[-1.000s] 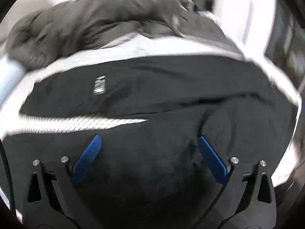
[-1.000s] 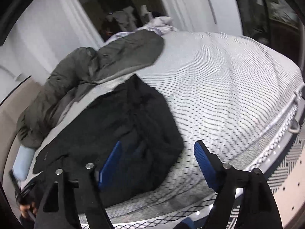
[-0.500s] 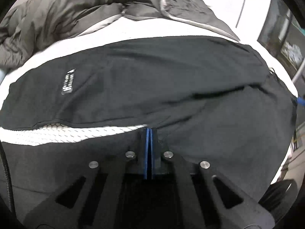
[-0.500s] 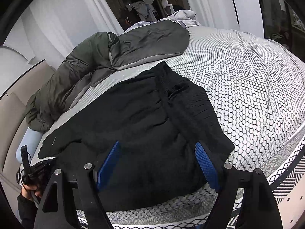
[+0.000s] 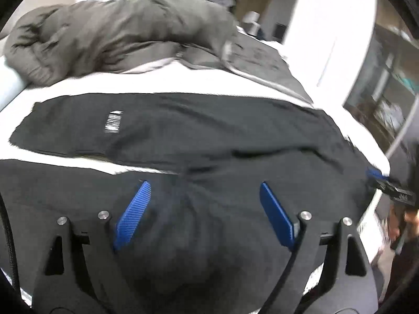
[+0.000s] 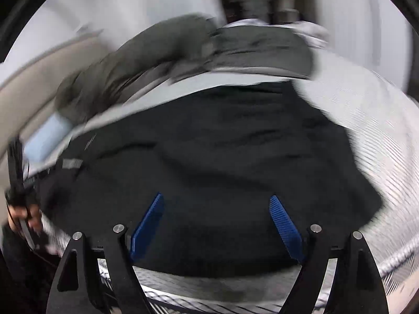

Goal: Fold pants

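White walls (image 5: 327, 13), patterned bed (image 6: 366, 120)

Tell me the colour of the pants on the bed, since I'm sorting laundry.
Black, with a small white logo; the pants show best in the left wrist view.

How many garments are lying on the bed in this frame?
2: black pants spread across the near half of the bed, and a grey-green jacket bunched along the far side. More could be hidden beneath.

Right view smeared throughout; pants (image 5: 209, 136) cut off at bottom edge, white label (image 5: 113, 122) too blurred to read
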Demonstrator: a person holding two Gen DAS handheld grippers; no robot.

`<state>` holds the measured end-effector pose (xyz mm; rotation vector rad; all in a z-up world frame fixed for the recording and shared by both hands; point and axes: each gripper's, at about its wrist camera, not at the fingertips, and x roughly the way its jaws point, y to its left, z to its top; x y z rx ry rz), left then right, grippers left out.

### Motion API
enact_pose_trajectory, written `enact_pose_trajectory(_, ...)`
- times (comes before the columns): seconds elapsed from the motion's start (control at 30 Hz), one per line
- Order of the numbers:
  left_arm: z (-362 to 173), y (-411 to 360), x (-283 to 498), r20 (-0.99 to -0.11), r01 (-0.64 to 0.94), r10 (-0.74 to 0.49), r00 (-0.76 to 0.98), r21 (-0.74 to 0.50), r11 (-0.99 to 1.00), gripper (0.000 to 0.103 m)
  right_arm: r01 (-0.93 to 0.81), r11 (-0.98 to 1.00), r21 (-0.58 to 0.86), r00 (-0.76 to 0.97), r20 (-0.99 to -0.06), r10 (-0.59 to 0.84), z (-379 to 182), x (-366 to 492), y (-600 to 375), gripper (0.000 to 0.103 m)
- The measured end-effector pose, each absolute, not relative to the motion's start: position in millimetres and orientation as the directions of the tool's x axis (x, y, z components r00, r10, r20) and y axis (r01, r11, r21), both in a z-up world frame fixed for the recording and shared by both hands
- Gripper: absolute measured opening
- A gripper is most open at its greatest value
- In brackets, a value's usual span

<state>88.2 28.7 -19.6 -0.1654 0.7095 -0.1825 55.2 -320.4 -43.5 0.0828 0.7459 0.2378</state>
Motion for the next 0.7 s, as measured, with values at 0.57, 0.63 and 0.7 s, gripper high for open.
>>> enact_pose_trajectory(0.57, -53.9, 125.2, 51.5, -0.732, -0.144, -0.049, 0.679, -0.199, 0.969, 0.084, -0.031, 0.997, -0.077, 0.725, -0.688, -0.031, -99.2, 61.8, -369.8, 0.084)
enact_pose_trajectory(0.63, -43.8, 157.5, 38.0, -0.71, -0.22, -0.01, 0.704, -0.231, 0.948, 0.084, 0.046, 0.997, -0.063, 0.737, -0.672, -0.077, -95.2, 53.1, -404.7, 0.084)
enact_pose_trajectory(0.7, -34.3, 191.8, 18.2, -0.679, -0.284, 0.016, 0.734, -0.286, 0.915, 0.084, 0.098, 0.995, -0.023, 0.74, -0.667, -0.089, -90.5, 45.2, -426.2, 0.085)
